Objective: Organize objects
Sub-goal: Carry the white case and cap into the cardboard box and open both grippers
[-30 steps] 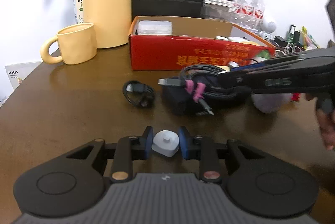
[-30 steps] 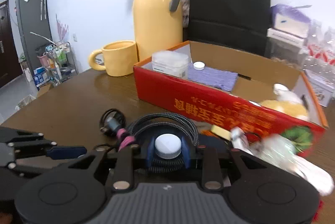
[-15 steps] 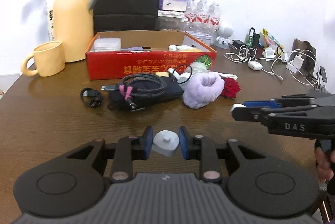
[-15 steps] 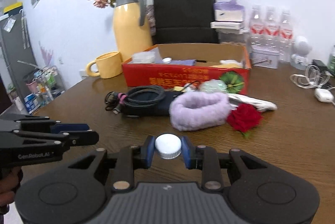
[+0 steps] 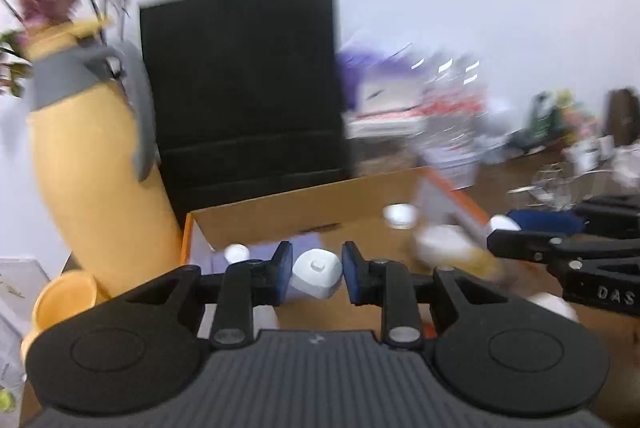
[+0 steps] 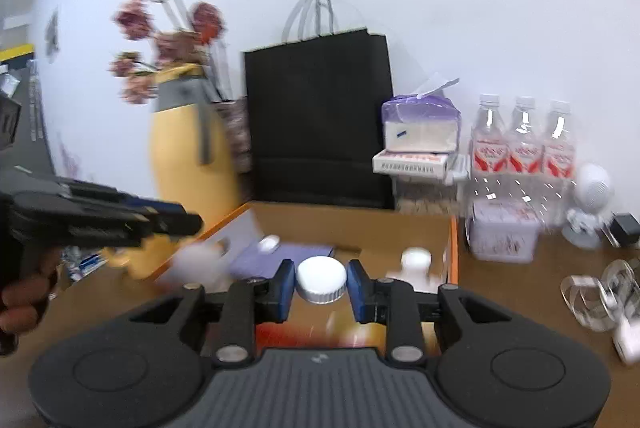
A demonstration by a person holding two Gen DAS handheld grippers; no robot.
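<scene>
Box (image 6: 352,224) open ahead, cardboard, orange-rimmed, beside yellow jug (image 5: 86,184) and black bag (image 6: 320,116). Left gripper (image 5: 316,270) pinching rounded white block (image 5: 317,273) over near wall; right gripper (image 6: 320,282) pinching ribbed white cap (image 6: 321,278) likewise above box. Probably carrying both in for drop. Best done by slowing down, given heavy blur, clearing near wall, lowering over bare cardboard floor away from purple cloth (image 6: 280,256) and white bottle (image 6: 416,262), keeping both tools apart, then spreading jaws only once low.
</scene>
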